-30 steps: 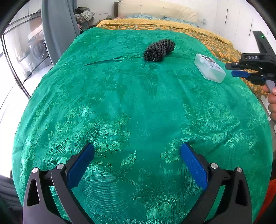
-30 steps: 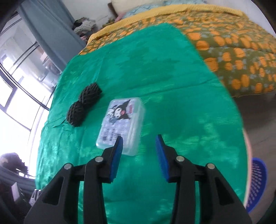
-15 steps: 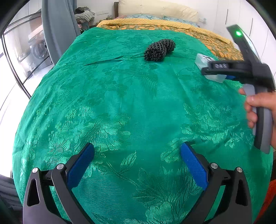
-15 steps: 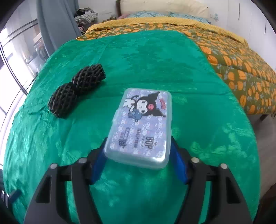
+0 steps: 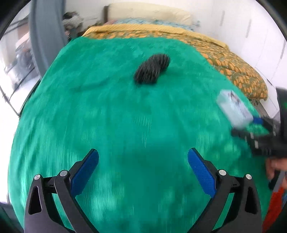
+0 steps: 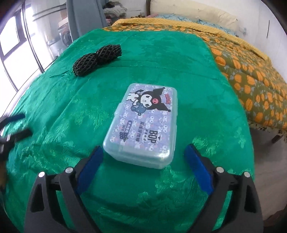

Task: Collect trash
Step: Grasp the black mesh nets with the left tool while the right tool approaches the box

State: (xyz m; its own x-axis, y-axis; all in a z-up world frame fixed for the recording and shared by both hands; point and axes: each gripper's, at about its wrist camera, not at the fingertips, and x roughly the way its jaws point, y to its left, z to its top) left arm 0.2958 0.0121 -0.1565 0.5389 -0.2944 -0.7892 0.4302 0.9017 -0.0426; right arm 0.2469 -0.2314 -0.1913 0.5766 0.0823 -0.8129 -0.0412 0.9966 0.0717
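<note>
A clear plastic box (image 6: 143, 125) with a cartoon label lies on the green bedspread (image 6: 161, 57). My right gripper (image 6: 143, 157) is open, its blue pads either side of the box's near end, not touching it. The box also shows in the blurred left wrist view (image 5: 233, 109), with the right gripper (image 5: 258, 123) at its near end. Black foam netting (image 6: 96, 59) lies farther back left; it also shows in the left wrist view (image 5: 152, 69). My left gripper (image 5: 143, 164) is open and empty over the bedspread.
An orange-patterned quilt (image 6: 251, 71) covers the bed's right side, with a pillow (image 6: 193, 14) at the head. A grey curtain (image 6: 84, 16) and window are at the left. The bed's right edge drops to the floor (image 6: 265, 157).
My right gripper has opened wider and drawn back slightly from the box, which now lies on the bedspread. The left gripper is moving forward toward the netting; its view is blurred.
</note>
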